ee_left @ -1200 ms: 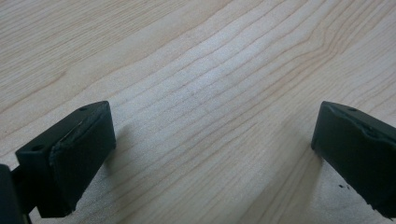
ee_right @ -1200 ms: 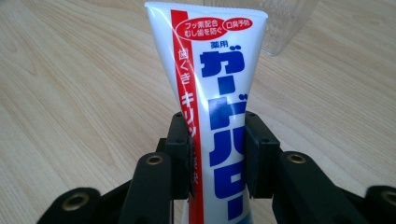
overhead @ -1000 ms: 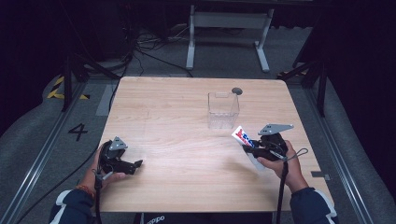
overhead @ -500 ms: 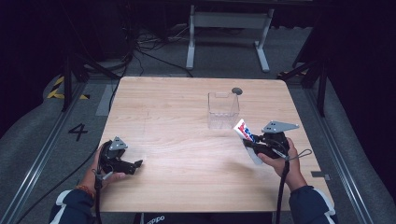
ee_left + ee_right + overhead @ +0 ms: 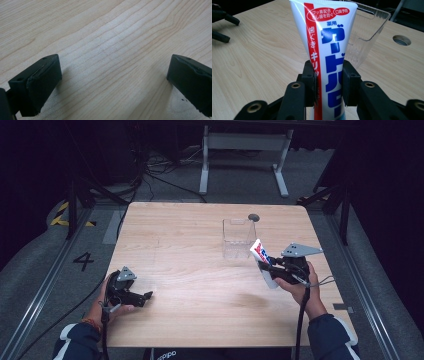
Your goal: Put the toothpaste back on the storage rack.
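I hold a tube of toothpaste (image 5: 328, 50) in my right gripper (image 5: 329, 83). The tube is white, with a red stripe down one side and big blue letters down the middle. Near its flat end there are small red labels with white writing. That end is wide and flat, and the tube gets narrower toward my jaws.

My right jaws are closed tight on the tube, one pad on each side, about halfway along it. The tube sticks straight out past the jaws, away from my hand. In the high view its long line tilts up and to the left from my right gripper (image 5: 272, 267), and the flat end of the tube (image 5: 261, 254) points at a clear plastic box (image 5: 237, 238). The flat end is just beside that box. The box stands right in front of my right gripper on the wooden table (image 5: 200, 235).

My left gripper (image 5: 112, 82) is low over the bare wood. Its jaws are wide open and hold nothing. It is far from the tube, across the table.
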`<action>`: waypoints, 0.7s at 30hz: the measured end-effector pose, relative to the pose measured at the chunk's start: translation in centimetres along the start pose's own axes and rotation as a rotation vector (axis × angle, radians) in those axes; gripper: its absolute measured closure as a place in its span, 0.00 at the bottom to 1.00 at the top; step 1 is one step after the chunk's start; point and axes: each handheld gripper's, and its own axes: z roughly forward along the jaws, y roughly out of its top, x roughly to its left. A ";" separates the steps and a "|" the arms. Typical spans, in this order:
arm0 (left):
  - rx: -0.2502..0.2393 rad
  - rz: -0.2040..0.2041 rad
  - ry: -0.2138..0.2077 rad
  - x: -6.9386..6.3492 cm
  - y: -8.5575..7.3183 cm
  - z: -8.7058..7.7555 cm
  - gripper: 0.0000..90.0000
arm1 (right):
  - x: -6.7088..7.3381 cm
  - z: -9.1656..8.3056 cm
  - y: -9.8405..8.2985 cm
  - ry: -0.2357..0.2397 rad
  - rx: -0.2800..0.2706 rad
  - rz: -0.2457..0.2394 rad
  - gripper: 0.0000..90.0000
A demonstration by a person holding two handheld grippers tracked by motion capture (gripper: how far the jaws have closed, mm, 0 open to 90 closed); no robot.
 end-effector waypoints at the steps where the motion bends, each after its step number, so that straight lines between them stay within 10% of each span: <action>1: 0.000 -0.001 0.000 0.0 0.0 0.0 0.00 | 0.0 0.0 0.2 -0.001 -0.001 0.000 0.77; 21: 0.000 0.000 0.000 0.0 0.0 0.0 0.00 | -0.4 0.7 4.9 0.002 -0.065 -0.053 0.77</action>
